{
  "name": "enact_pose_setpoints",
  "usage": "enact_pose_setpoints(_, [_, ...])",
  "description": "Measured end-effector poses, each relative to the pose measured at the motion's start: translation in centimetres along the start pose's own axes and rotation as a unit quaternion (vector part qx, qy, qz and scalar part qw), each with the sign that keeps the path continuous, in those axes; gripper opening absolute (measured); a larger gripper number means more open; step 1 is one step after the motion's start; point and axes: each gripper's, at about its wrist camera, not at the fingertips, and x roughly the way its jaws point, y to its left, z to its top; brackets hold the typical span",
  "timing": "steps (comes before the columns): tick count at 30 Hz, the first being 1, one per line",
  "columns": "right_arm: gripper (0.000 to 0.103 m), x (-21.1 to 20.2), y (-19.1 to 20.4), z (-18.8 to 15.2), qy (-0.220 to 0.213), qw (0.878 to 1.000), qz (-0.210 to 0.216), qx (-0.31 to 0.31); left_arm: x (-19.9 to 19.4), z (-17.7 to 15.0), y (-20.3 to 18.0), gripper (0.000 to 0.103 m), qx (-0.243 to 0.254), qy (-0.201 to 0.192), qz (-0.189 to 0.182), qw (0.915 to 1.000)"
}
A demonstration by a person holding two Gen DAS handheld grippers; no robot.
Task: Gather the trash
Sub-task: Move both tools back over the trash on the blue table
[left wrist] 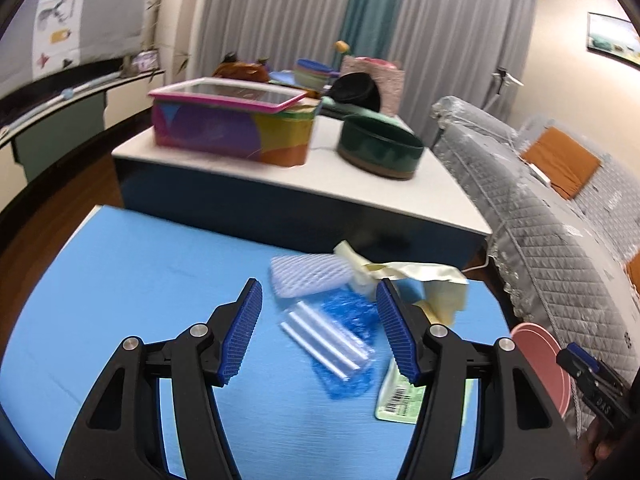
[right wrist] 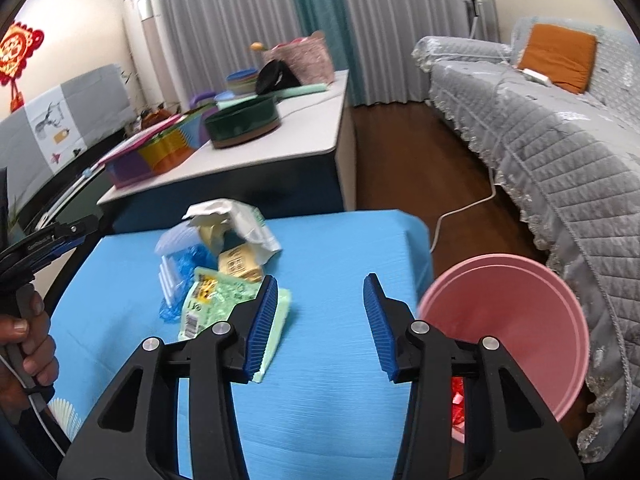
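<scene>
A heap of trash lies on the blue tabletop (left wrist: 140,280): a white foam net (left wrist: 296,286), a blue crinkled plastic bag with clear tubes (left wrist: 340,340), a pale yellow wrapper (left wrist: 420,276) and a green barcoded packet (left wrist: 400,400). My left gripper (left wrist: 318,286) hovers open over the heap, the blue bag showing between its fingers and the pads clear of it. My right gripper (right wrist: 322,278) is open with only bare table between its fingers. The green packet (right wrist: 216,300) lies beside its left finger. A pink bin (right wrist: 508,328) with something red inside stands just right of the table.
Beyond the blue table stands a white low table (left wrist: 360,184) carrying a colourful box (left wrist: 232,132) and a dark green round dish (left wrist: 380,148). A grey quilted sofa (right wrist: 560,160) runs along the right. A white cable (right wrist: 460,208) lies on the wooden floor.
</scene>
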Motion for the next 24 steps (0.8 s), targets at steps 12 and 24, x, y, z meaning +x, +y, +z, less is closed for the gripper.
enact_pose_setpoints(12, [0.046, 4.6, 2.0, -0.9, 0.032, 0.999, 0.009, -0.015, 4.4, -1.6, 2.3, 0.058, -0.032, 0.043, 0.024, 0.9983])
enact_pose_setpoints(24, [0.052, 9.2, 2.1, -1.2, 0.082, 0.996, 0.027, 0.009, 6.8, -2.8, 1.4, 0.058, -0.026, 0.079, 0.006, 0.9966])
